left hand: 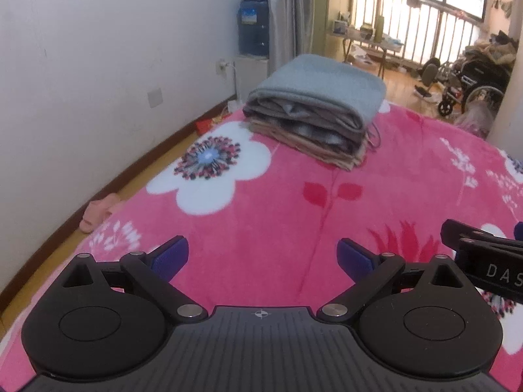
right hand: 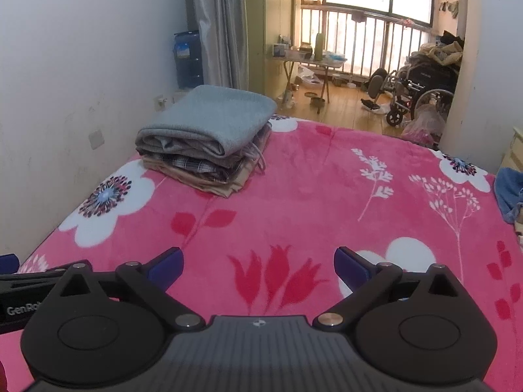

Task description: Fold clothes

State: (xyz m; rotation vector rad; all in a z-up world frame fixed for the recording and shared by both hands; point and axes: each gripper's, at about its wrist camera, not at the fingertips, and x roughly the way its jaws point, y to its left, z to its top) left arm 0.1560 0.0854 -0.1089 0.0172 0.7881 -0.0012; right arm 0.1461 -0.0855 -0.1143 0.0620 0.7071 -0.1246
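A stack of folded clothes [left hand: 313, 111] [right hand: 209, 137], grey on top with plaid and beige layers below, rests at the far left of a bed covered by a pink flowered blanket [left hand: 278, 215] [right hand: 294, 196]. My left gripper [left hand: 263, 256] hovers low over the near part of the blanket, open, nothing between its blue pads [left hand: 170, 258]. My right gripper [right hand: 258, 263] is beside it, also open and empty. Each gripper's side shows in the other's view: the right gripper [left hand: 487, 254] at the right edge, the left gripper [right hand: 39, 281] at the left edge. A blue garment [right hand: 510, 192] lies at the bed's right edge.
A white wall runs along the left, with a pink slipper [left hand: 98, 210] on the floor strip beside the bed. Beyond the bed stand a blue water jug [left hand: 253, 26], a grey curtain [right hand: 219, 26], a folding table [right hand: 307, 57], a railing and a wheelchair [right hand: 421, 88].
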